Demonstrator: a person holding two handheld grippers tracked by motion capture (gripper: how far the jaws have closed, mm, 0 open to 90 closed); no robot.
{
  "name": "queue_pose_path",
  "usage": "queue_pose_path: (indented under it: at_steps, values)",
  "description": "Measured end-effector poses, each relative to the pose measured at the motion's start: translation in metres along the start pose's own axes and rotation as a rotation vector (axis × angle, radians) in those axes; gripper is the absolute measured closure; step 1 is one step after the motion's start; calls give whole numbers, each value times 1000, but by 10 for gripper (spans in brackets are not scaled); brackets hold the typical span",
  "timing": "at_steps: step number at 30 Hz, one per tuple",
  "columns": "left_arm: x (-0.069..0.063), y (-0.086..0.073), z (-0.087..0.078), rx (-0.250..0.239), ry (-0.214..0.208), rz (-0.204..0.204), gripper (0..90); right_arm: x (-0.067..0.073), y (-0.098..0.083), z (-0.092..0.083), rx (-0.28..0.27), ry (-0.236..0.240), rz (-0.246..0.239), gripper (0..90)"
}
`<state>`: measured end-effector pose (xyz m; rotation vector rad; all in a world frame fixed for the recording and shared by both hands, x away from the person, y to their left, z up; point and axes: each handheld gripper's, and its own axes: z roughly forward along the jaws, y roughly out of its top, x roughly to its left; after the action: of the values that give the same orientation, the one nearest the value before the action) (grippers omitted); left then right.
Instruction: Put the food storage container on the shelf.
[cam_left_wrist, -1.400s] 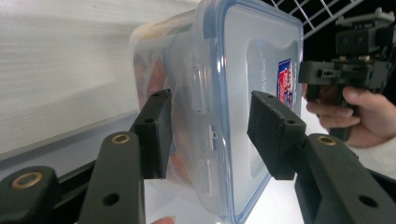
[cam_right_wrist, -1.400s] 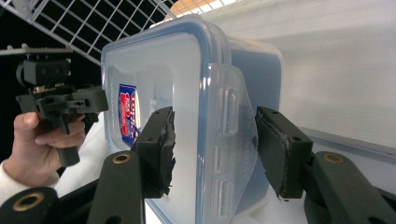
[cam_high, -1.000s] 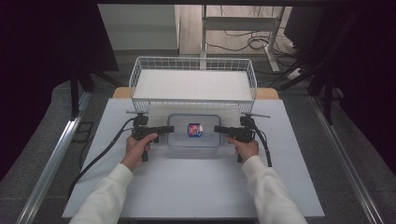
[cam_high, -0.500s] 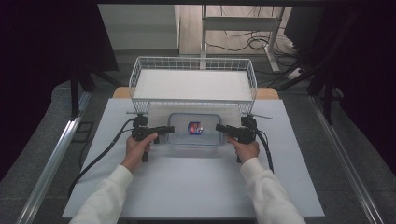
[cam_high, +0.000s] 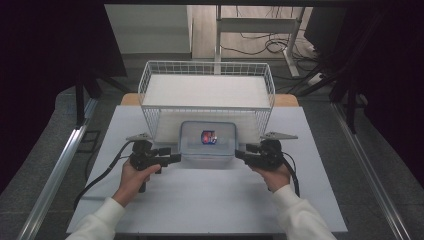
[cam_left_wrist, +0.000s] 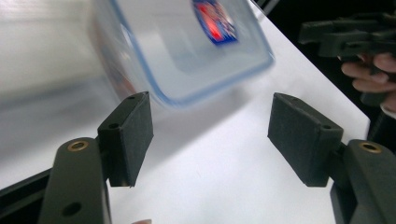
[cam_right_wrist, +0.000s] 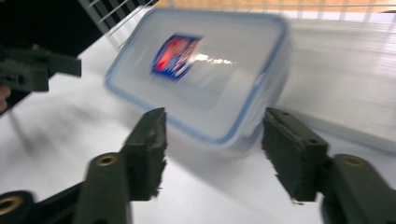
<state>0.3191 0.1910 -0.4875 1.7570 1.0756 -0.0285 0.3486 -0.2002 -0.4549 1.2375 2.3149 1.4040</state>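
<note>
Grey flooring surrounds a white table (cam_high: 200, 210), and dark curtains close off the room on the left and right. Beyond the far edge a pale cabinet stands on the left, and a white desk frame (cam_high: 260, 30) stands over a tangle of cables on the floor. Metal rails run along both sides of the table.

On the far half of the table sits a white wire basket (cam_high: 207, 75), with a strip of wooden board showing at its two far corners. Just in front of the basket's near wall, at the middle of the table, rests a clear plastic box (cam_high: 208, 142) with a blue-rimmed lid and a red and blue label on top.

Left of the box, the left gripper (cam_high: 172, 159) is held just beside it without touching. Its jaws have just been opening and stand apart with nothing between them; in the left gripper view the box's corner (cam_left_wrist: 196, 56) lies beyond the pads. Right of the box, the right gripper (cam_high: 240, 155) is likewise just beside it. Its jaws have just been closing a little, yet they are released, with the box (cam_right_wrist: 205, 70) lying ahead of the pads and bare table between them.
</note>
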Motion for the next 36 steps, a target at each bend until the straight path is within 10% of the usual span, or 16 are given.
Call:
queue_pose_path:
  at_steps: [17,28,36]
  values:
    - [-35,-49,-22,98,61,162,292,45,-30,31,185,1,-269,890]
    - [-37,-50,-25,99,62,165,289,65,-25,93,237,-31,-318,891]
    - [-37,-49,-29,93,72,178,287,59,-20,117,216,-66,-263,892]
